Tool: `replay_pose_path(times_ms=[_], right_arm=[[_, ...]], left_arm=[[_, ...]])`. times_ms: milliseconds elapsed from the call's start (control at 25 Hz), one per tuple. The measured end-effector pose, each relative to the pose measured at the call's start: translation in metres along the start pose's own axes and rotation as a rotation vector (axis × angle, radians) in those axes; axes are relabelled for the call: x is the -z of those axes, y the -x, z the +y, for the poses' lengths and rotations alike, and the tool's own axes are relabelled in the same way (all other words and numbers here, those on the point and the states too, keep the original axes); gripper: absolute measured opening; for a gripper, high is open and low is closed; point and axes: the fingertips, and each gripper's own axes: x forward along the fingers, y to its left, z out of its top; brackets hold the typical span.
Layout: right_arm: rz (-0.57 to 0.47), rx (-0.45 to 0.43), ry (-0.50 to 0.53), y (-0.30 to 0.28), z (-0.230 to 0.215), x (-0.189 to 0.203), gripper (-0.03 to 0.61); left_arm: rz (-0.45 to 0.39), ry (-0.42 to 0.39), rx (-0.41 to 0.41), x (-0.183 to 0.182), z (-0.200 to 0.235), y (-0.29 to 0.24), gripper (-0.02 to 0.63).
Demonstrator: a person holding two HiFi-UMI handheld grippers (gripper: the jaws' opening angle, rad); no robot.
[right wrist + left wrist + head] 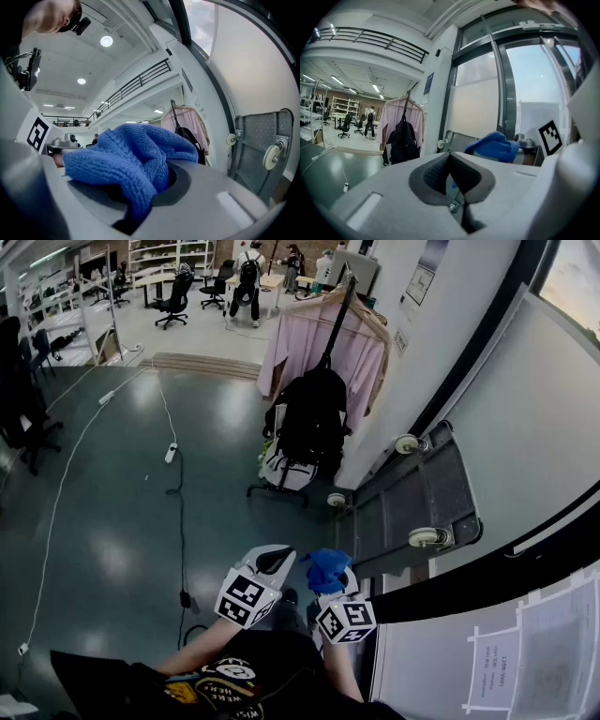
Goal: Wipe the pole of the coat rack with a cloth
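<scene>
The coat rack (319,399) stands ahead on the floor, well beyond both grippers. Its dark pole (339,320) carries a pink garment (305,352) and a black backpack (309,423). My right gripper (330,577) is shut on a blue cloth (325,565), which bulges over its jaws in the right gripper view (131,159). My left gripper (272,561) is held close beside it, its jaws shut with nothing between them (451,180). The rack also shows far off in the left gripper view (404,136) and the right gripper view (183,127).
A grey platform cart (412,498) with castor wheels leans upright against the wall to the right of the rack. White and black cables with a power strip (171,453) run across the floor on the left. Office chairs and people are far back.
</scene>
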Motion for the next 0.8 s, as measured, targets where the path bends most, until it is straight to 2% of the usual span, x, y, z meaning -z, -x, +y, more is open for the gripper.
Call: replay_pose_path(times_ms=[280, 640, 800], right_arm=[[0.015, 0.034, -0.016, 0.0, -0.011, 0.006, 0.022], [0.062, 0.053, -0.044, -0.019, -0.012, 0.015, 0.026], [0.086, 0.073, -0.046, -0.025, -0.023, 0.018, 0.026]], left_arm=[[0.007, -0.004, 0.01, 0.002, 0.002, -0.002, 0.002], [0.0, 0.035, -0.031, 0.004, 0.029, -0.001, 0.002], [0.001, 0.048, -0.025, 0.0, 0.039, -0.014, 0.002]])
